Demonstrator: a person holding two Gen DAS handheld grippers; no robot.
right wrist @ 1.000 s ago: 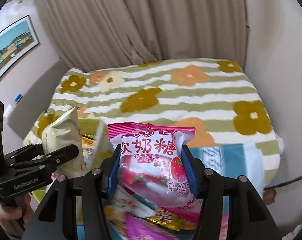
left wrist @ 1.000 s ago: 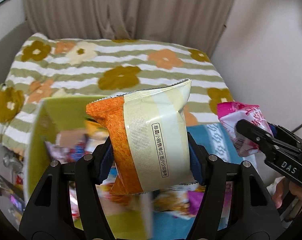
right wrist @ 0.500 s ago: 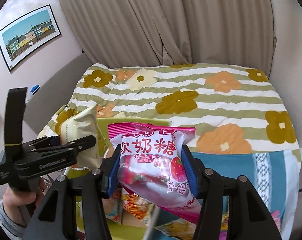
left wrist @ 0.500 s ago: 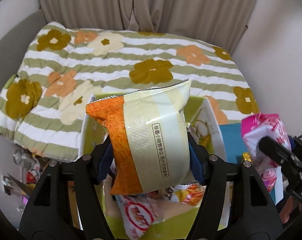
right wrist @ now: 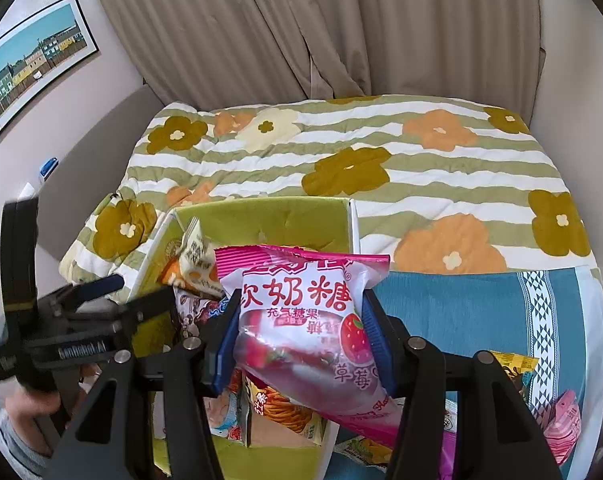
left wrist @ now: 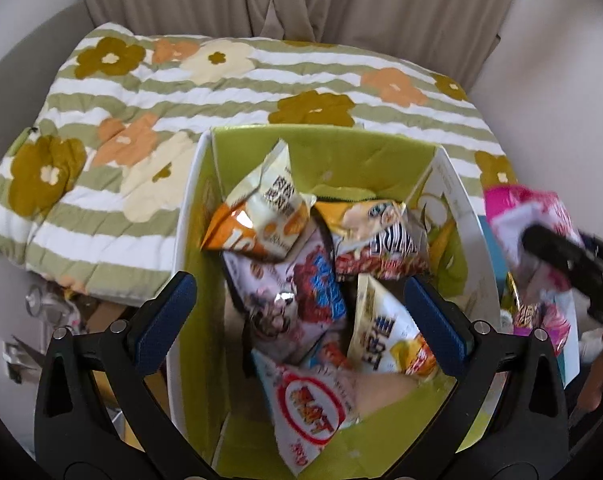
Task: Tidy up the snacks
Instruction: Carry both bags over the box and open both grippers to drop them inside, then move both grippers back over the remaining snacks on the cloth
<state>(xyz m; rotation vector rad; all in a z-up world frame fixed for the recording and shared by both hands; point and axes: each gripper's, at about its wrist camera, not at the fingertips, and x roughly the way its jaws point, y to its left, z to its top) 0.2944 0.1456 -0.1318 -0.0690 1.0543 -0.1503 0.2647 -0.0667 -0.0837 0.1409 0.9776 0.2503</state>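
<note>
Step in hand: dropping snacks into the green-lined cardboard box (left wrist: pixel 381 152) on the flowered striped bedspread (left wrist: pixel 141 92).

Left gripper (left wrist: pixel 299 312) has just been opening; its jaws stand wide with nothing between them, above the box. The orange-and-cream foil snack bag (left wrist: pixel 261 216) lies at the box's far left corner, atop other packets.

Right gripper (right wrist: pixel 297 344) is clenched on the pink strawberry candy bag (right wrist: pixel 301 320), near the box's right wall.

Next, likely: carry the candy bag over the opening, then release.

Glossy plastic snack bags (left wrist: pixel 293 240); matt green cardboard box (left wrist: pixel 361 160); quilted cloth bedspread (right wrist: pixel 421 160).
</note>
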